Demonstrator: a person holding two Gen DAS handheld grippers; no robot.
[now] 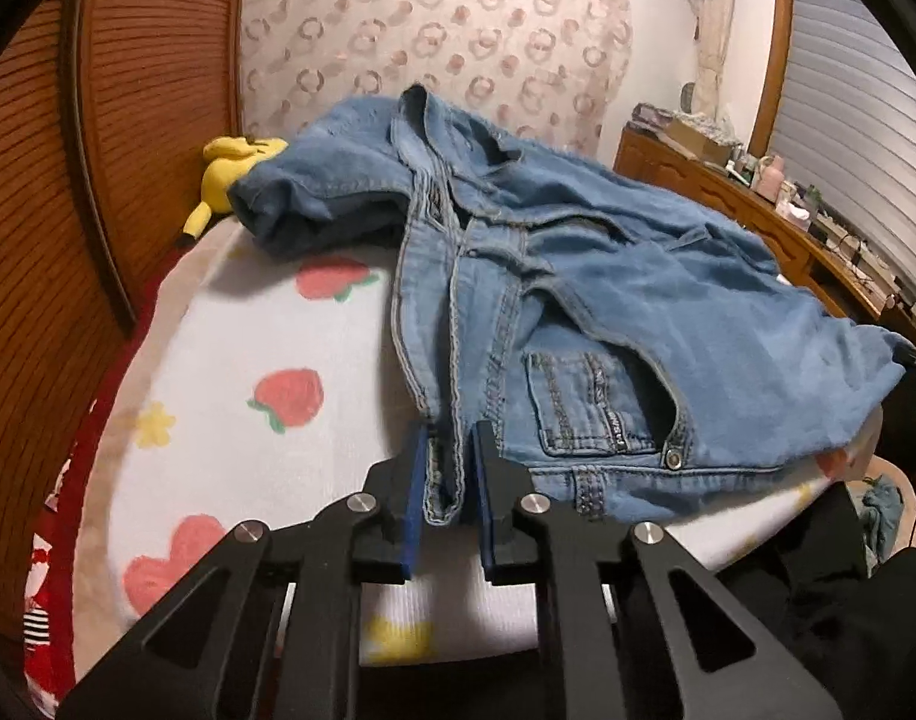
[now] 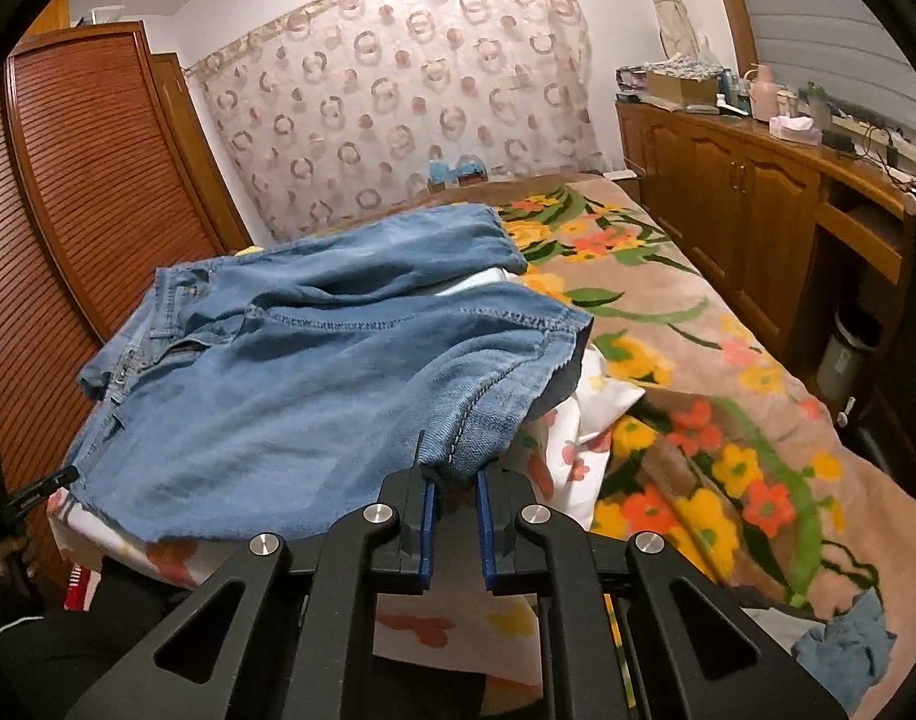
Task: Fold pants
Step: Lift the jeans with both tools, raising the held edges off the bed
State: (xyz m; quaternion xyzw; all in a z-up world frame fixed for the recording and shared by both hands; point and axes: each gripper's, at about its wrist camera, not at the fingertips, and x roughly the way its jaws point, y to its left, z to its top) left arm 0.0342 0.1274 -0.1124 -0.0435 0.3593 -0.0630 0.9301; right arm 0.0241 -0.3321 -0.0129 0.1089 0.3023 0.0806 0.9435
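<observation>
Jeans (image 1: 608,276) rumpled on strawberry blanket (image 1: 248,330). Left gripper (image 1: 449,456) clamped on waistband edge at 6 o'clock. Right gripper (image 2: 455,480) clamped on leg hem, 6 o'clock. Yellow plush toy (image 1: 230,171) at 10 o'clock.

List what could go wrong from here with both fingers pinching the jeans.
1. The left gripper holds only the waistband edge of the jeans; it may slip out on lifting.
2. The right gripper pinches a bunched hem corner, so the fold could come out crooked.
3. The rumpled strawberry blanket may drag along.
</observation>
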